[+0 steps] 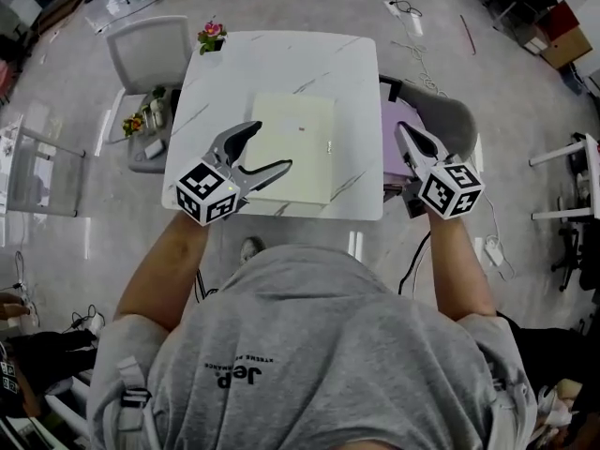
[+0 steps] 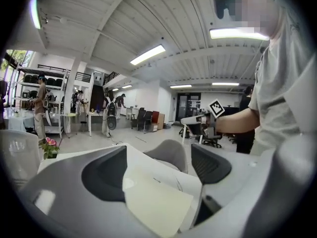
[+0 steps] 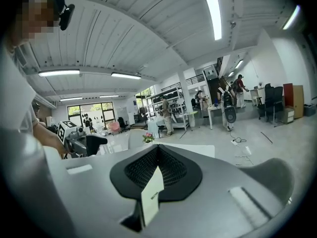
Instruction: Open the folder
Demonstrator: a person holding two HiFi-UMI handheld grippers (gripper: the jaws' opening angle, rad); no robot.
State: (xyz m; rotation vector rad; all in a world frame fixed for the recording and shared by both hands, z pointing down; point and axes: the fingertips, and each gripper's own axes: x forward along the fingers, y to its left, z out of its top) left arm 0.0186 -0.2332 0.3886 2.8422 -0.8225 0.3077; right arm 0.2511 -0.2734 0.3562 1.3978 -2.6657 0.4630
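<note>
A cream folder [image 1: 292, 144] lies closed and flat in the middle of the white marble table [image 1: 281, 59]. My left gripper [image 1: 270, 148] is open at the folder's near left corner. In the left gripper view that corner of the folder [image 2: 156, 202] lies between the spread jaws of the left gripper [image 2: 158, 165]; I cannot tell if they touch it. My right gripper [image 1: 405, 132] is shut and hangs off the table's right edge, apart from the folder. In the right gripper view a small white slip [image 3: 151, 195] stands in the seam of the right gripper [image 3: 157, 152].
A small flower pot [image 1: 212, 36] stands on the table's far left corner. A white chair [image 1: 145, 50] is at the far left and a grey chair [image 1: 452, 120] with a purple item [image 1: 398, 148] at the right. People and desks are far behind.
</note>
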